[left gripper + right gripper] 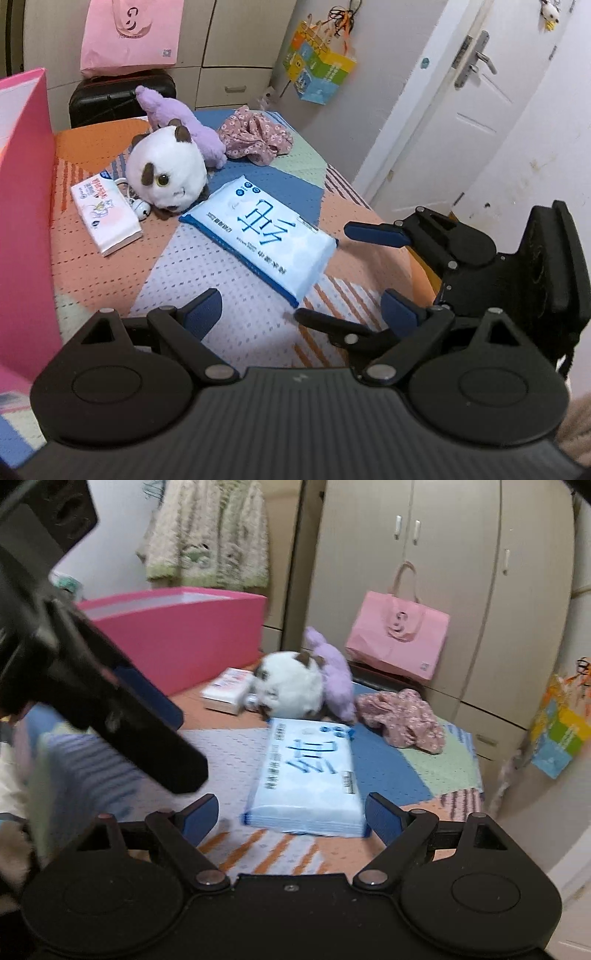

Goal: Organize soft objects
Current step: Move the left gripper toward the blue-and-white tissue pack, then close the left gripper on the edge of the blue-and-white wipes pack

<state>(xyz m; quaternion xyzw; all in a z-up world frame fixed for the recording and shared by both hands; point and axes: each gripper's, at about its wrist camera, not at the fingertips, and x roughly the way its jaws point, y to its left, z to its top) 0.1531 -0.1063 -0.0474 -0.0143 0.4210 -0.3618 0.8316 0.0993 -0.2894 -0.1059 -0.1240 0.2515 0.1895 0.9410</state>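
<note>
Tongs (291,814) around tissue pack (306,775), plush (290,688) beyond

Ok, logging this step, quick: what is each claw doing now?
Left claw: open, empty.
Right claw: open, holding nothing, blue tissue pack just ahead.

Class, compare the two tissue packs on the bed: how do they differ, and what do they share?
The blue tissue pack looks larger than the white tissue pack. The blue one has big blue characters; the white one has red lettering and pink artwork. The blue one lies nearer the cameras; the white one sits beside the pink box. Both lie flat on the patterned cover.
</note>
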